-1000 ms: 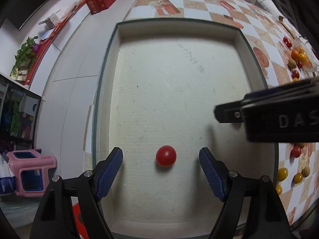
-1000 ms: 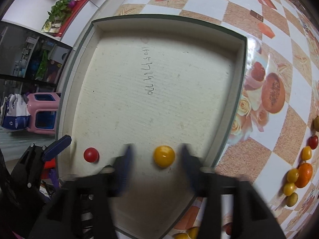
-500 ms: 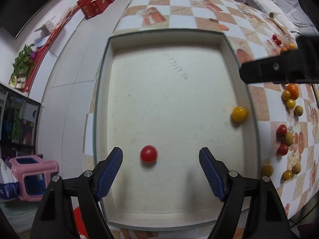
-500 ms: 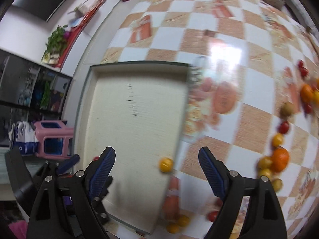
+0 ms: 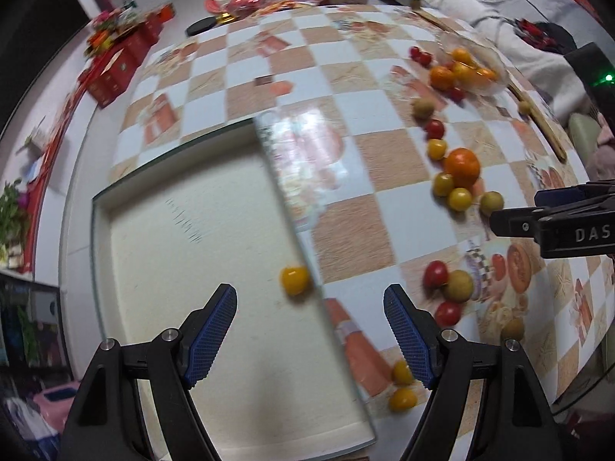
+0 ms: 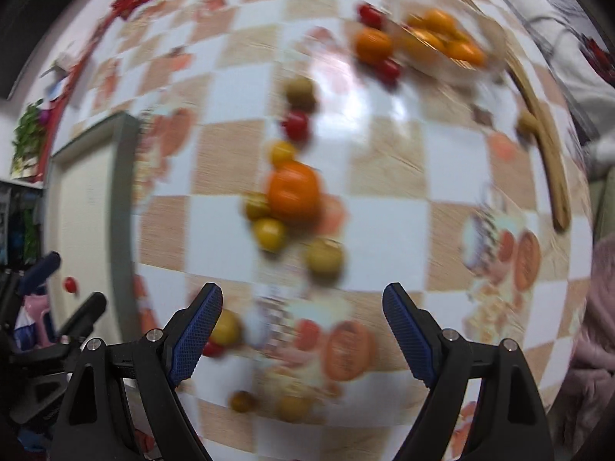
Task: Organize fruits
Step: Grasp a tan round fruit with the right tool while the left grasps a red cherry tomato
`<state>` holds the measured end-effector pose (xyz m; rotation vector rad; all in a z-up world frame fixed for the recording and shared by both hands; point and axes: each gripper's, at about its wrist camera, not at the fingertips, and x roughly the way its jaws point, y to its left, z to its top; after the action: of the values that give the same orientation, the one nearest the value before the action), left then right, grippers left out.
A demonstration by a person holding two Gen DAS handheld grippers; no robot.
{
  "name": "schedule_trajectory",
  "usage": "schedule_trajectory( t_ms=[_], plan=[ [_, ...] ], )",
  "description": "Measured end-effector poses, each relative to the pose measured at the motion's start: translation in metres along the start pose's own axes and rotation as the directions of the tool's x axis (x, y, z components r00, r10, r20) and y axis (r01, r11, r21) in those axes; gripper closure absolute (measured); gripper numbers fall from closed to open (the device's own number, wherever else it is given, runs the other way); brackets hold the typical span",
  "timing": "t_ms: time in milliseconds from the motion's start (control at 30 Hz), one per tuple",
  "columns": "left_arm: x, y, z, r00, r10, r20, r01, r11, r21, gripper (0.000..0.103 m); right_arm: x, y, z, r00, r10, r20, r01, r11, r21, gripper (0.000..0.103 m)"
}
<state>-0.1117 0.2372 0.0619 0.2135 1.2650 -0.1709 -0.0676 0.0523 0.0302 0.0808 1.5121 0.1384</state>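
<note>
Checkered table (image 5: pixel 346 88) with tray (image 5: pixel 192 261), scattered fruits (image 5: pixel 461 161).

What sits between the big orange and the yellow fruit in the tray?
In the left wrist view, tablecloth and the tray's rim separate the orange from the yellow fruit.

A checkered cloth (image 5: pixel 338 88) covers the bench beyond the fingers; red boxes (image 5: pixel 115 65) sit far left, rumpled grey bedding (image 5: pixel 461 4) far right.

I see one small round yellow tomato (image 5: pixel 294 280) inside the shallow cream-lined tray (image 5: pixel 161 253), touching its right wall. One small red tomato (image 6: pixel 70 283) sits in the tray too. A large orange tangerine (image 5: pixel 461 161) lies loose on the checkered tablecloth (image 5: pixel 346 215) among small yellow fruits.
</note>
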Motion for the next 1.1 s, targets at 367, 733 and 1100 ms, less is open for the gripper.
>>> schedule_trajectory(
  t_ms=[367,733,1100],
  plan=[
    [0.036,-0.042,0.017,0.998,-0.022,-0.062,0.029,0.993,0.111,0.023,0.024,-0.011,0.0,1.0,-0.002,-0.019,0.002,1.0,-0.03,0.022],
    [0.05,-0.065,0.021,0.995,-0.039,-0.088,0.053,0.987,0.154,0.023,0.034,0.015,0.015,0.998,-0.057,0.019,0.059,0.99,-0.128,0.057],
    [0.058,-0.089,0.026,0.989,-0.082,-0.126,0.101,0.983,0.154,0.023,0.031,0.005,0.021,0.999,-0.017,0.031,0.02,0.992,-0.127,0.074]
  ],
)
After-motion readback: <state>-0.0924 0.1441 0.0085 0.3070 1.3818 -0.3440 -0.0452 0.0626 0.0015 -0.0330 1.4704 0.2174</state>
